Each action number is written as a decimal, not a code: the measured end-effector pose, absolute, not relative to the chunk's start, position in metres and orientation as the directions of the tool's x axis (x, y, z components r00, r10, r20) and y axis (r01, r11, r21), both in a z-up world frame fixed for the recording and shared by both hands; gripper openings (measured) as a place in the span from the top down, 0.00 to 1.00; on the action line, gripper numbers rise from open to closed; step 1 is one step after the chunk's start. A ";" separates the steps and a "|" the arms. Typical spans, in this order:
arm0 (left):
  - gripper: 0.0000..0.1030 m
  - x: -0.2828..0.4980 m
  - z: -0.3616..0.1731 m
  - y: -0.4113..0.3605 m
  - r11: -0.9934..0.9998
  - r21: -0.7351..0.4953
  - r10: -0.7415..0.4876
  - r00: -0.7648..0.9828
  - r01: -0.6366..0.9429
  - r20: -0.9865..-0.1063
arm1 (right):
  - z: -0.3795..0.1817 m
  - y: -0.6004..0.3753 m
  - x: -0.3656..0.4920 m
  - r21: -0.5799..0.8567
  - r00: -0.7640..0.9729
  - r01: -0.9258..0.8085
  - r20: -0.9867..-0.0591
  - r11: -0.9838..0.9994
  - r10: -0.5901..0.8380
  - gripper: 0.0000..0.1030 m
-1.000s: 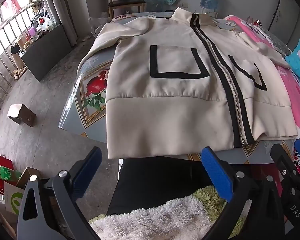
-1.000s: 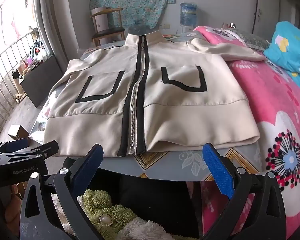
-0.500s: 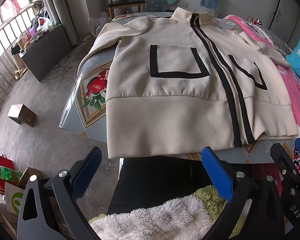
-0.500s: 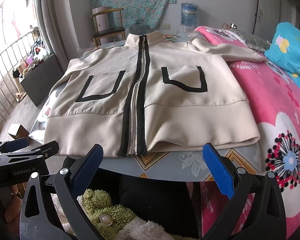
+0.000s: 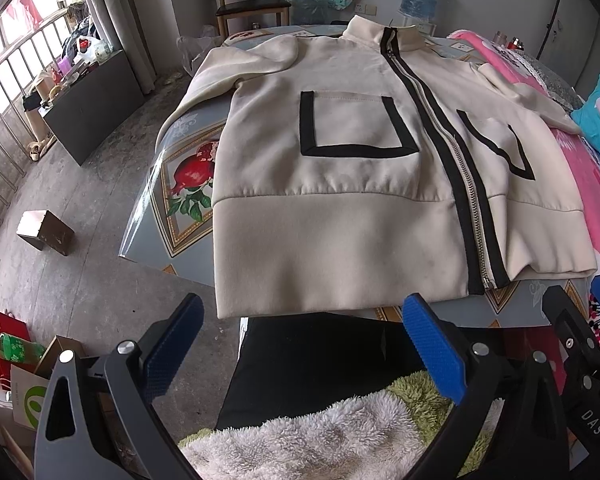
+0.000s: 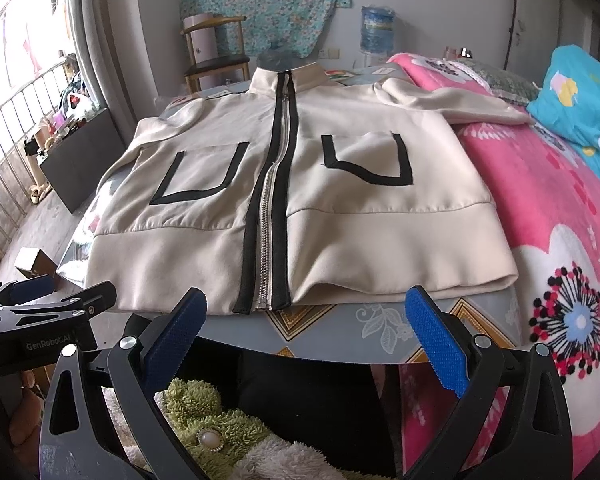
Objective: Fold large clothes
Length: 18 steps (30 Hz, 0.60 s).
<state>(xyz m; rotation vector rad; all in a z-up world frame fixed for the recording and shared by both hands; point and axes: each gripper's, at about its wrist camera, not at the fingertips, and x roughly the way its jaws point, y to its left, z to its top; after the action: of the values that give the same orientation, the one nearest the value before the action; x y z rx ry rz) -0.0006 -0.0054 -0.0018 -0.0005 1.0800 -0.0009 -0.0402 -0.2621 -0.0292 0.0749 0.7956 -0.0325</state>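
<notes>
jaws spread and empty on both the left gripper (image 5: 300, 344) and right gripper (image 6: 306, 326), short of the jacket (image 6: 300, 208), which lies flat, zipped and unfolded on the surface (image 6: 364, 328), so every fold remains.

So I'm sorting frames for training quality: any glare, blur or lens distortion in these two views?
Left wrist view: sharp, strong fisheye bending at the edges, window blown out upper left, clear plastic table cover glinting beside the cream zip-up jacket with black trim. Right wrist view: sharp too, same curved edges, overexposed window at left, jacket evenly lit.
</notes>
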 end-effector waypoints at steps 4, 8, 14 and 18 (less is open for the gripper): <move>0.05 -0.001 -0.001 -0.005 1.000 0.000 0.000 0.472 0.000 -0.882 | -0.029 -0.262 -0.040 0.054 0.700 0.059 -0.714 0.997 -0.002 0.07; 0.05 -0.001 -0.001 -0.003 1.000 -0.001 -0.001 0.474 0.001 -0.881 | -0.029 -0.262 -0.040 0.054 0.700 0.059 -0.715 0.997 -0.002 0.07; 0.05 -0.001 0.000 -0.003 1.000 0.000 0.000 0.474 0.000 -0.880 | -0.029 -0.262 -0.040 0.053 0.699 0.058 -0.715 0.997 -0.003 0.07; 0.05 -0.001 0.000 -0.003 1.000 0.000 0.000 0.474 0.001 -0.880 | -0.026 -0.262 -0.040 0.052 0.700 0.058 -0.714 0.997 -0.003 0.07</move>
<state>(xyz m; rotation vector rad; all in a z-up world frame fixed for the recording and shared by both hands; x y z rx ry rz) -0.0011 -0.0028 -0.0004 0.0007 1.0767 -0.0006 -0.0403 -0.2620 -0.0264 0.0728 0.7948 -0.0343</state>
